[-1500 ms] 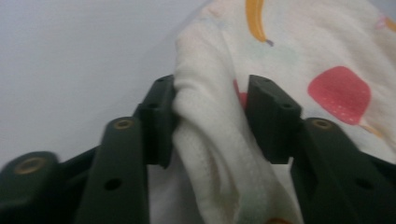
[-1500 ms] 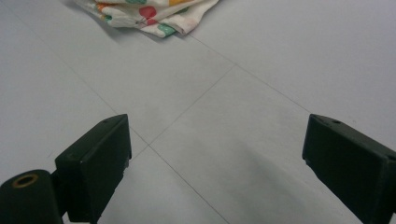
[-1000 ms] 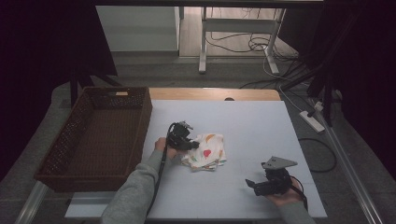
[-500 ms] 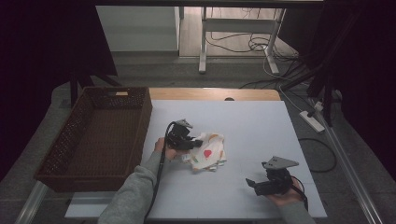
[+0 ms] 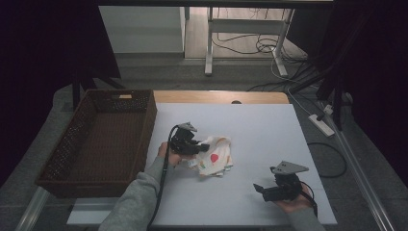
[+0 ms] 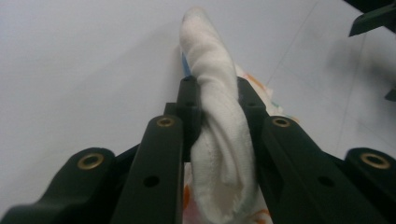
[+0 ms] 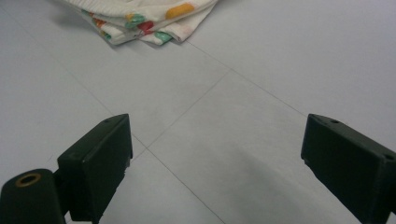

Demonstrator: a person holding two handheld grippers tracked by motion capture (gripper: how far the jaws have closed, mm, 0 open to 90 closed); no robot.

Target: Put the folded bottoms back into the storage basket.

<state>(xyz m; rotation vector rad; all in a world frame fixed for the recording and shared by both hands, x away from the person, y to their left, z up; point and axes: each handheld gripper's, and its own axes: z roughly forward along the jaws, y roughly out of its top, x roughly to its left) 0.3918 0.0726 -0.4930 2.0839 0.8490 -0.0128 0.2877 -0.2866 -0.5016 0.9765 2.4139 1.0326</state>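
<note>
The left tongs [image 5: 204,146], clamped on a bunched fold of cloth [image 5: 215,156] mid-worktop [image 5: 269,134], have lifted it slightly since 1 second ago, likely bound for the basket [image 5: 103,137] at 9 o'clock, while the right tongs [image 5: 257,188] wait wide at 5 o'clock.

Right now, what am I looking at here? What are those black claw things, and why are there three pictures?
A person sits at a white table with a hand-held two-jaw gripper in each hand. The high view looks down from above; the other two pictures come from cameras riding on each gripper, looking along its black jaws. The left gripper is shut on a white cloth with coloured spots, pinching a fold of it. The right gripper is open with nothing between its jaws, low over the table near the cloth. A brown wicker basket stands at the left.
</note>
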